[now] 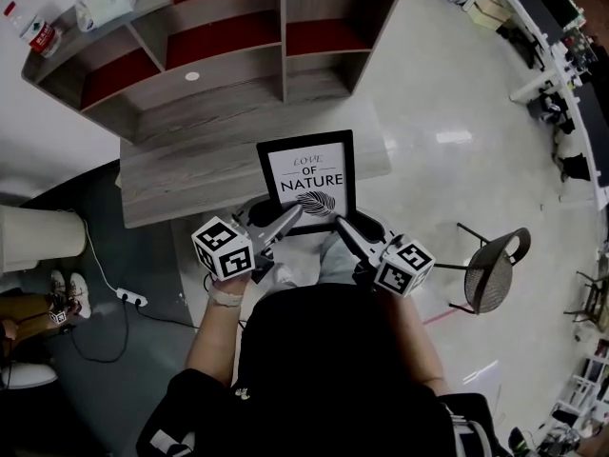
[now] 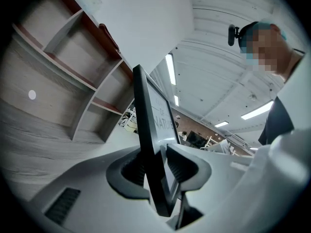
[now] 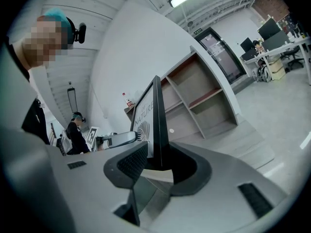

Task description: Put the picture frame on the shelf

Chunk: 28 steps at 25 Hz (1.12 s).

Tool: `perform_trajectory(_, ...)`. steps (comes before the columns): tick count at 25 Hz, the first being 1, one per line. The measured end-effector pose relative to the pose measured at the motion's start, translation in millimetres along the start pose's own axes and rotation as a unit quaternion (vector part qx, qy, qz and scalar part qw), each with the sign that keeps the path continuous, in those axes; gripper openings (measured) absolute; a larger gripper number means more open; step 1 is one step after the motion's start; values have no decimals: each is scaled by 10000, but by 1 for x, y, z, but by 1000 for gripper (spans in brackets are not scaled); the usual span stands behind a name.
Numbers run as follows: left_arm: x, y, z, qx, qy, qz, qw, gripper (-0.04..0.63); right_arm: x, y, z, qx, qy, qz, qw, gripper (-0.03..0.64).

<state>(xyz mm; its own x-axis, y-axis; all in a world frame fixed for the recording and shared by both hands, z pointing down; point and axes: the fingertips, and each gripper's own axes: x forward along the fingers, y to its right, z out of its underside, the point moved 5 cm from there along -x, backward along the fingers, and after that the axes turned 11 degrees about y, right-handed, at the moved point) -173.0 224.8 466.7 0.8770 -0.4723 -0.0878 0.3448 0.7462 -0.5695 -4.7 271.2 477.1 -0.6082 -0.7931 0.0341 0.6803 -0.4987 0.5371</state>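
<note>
The person wears a black short-sleeved top with a white mark on the left sleeve and white stripes at the right one. There is a pale wristband on the left wrist and a teal head covering carrying a small black camera. The left hand-held gripper and the right hand-held gripper look alike: light grey shells, 2 dark jaws with ribbed pads, and 1 white cube printed with black square markers.
</note>
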Motion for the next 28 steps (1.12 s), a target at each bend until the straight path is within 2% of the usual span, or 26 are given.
perform_trajectory(7, 83, -31, -10, 42, 26, -299, 9995, 110, 24, 83, -47, 93, -123, -283, 9995, 127)
perform_trajectory(15, 173, -62, -32, 148, 182, -899, 9957, 115, 58, 172, -107, 214, -268, -749, 9966, 129)
perform_trajectory(21, 192, -69, -41, 418, 338, -1205, 9913, 121, 74, 194, -120, 138, -165, -1074, 9940, 129)
perform_trajectory(28, 215, -98, -67, 601, 477, -1494, 9858, 138, 110, 213, -144, 98, -49, -1041, 9945, 127)
